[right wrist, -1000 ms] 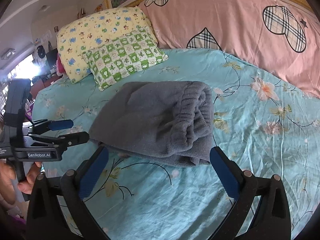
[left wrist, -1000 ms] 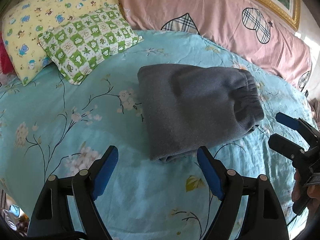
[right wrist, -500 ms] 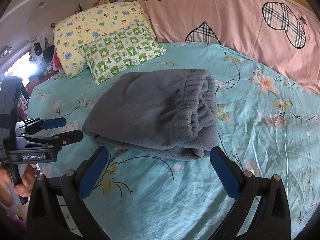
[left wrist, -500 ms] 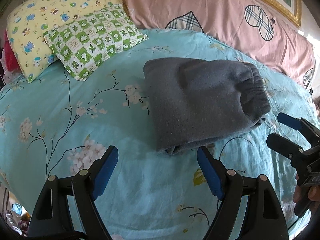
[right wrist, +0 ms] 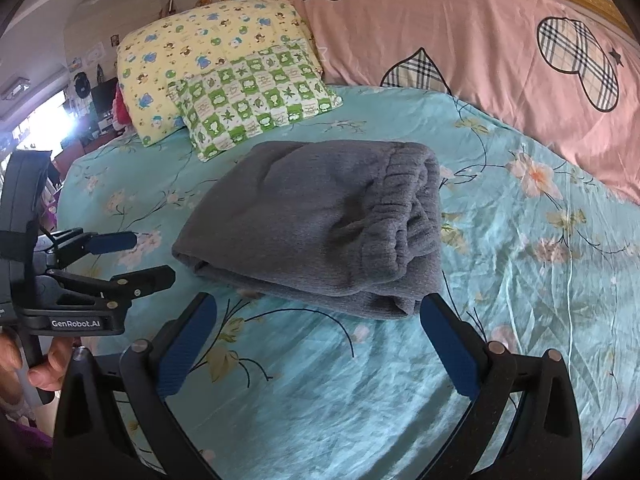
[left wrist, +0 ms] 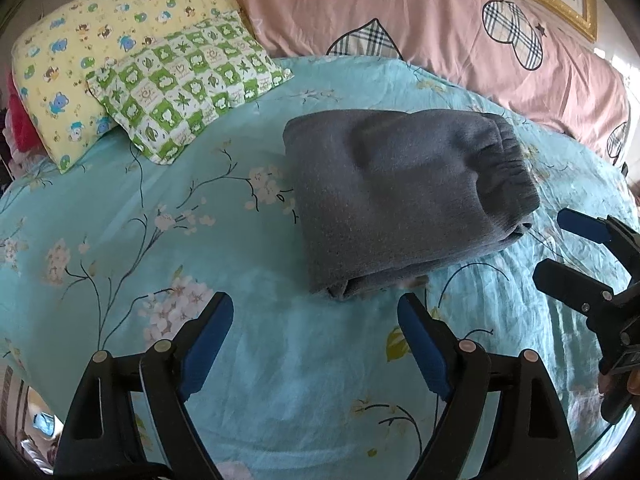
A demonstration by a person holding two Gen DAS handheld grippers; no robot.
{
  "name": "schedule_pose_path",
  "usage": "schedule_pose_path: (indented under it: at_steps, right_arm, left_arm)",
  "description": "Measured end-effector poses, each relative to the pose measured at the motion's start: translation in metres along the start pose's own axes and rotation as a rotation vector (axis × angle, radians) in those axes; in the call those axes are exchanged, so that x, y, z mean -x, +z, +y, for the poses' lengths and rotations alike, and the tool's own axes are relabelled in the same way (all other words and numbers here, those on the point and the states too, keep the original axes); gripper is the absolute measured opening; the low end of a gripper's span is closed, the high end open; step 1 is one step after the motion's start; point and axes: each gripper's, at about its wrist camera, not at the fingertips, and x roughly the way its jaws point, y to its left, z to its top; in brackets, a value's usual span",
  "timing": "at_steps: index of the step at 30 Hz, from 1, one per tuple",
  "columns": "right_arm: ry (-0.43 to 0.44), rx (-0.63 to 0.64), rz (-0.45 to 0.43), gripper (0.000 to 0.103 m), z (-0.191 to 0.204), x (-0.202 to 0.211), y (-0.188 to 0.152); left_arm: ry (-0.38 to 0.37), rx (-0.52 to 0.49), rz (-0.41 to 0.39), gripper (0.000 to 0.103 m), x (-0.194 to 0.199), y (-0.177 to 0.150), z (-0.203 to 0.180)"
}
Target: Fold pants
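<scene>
The grey pants [left wrist: 400, 196] lie folded into a compact stack on the turquoise floral bed sheet [left wrist: 160, 240], elastic waistband on top at the right end. In the right wrist view the pants [right wrist: 320, 224] lie just beyond my fingers. My left gripper [left wrist: 316, 320] is open and empty, hovering just in front of the stack's near edge. My right gripper [right wrist: 316, 320] is open and empty, close to the stack's near corner. The right gripper also shows at the right of the left wrist view [left wrist: 560, 244]; the left gripper shows at the left of the right wrist view [right wrist: 140, 256].
A yellow cartoon pillow [left wrist: 92, 60] and a green checked pillow [left wrist: 188, 84] lie at the head of the bed, left. A pink quilt with plaid hearts [left wrist: 440, 28] runs along the back. The bed's edge is at the lower left [left wrist: 16, 380].
Both grippers have drawn back a little from the folded pants and tilted up. The pants lie as before. Both jaws stay open.
</scene>
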Motion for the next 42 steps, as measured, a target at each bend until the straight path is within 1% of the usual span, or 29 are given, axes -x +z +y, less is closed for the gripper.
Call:
schedule_pose_path:
  at_steps: [12, 22, 42]
  right_arm:
    - [0.007, 0.022, -0.034, 0.102, 0.007, 0.002, 0.005]
    - [0.01, 0.035, -0.025, 0.102, 0.011, -0.006, 0.007]
    - [0.01, 0.024, -0.037, 0.102, 0.008, -0.009, 0.008]
  left_arm:
    - [0.016, -0.01, -0.02, 0.085, 0.004, -0.001, 0.0]
    - [0.024, -0.019, -0.019, 0.085, -0.001, 0.001, 0.001]
    - [0.033, -0.023, -0.031, 0.085, -0.003, 0.004, 0.0]
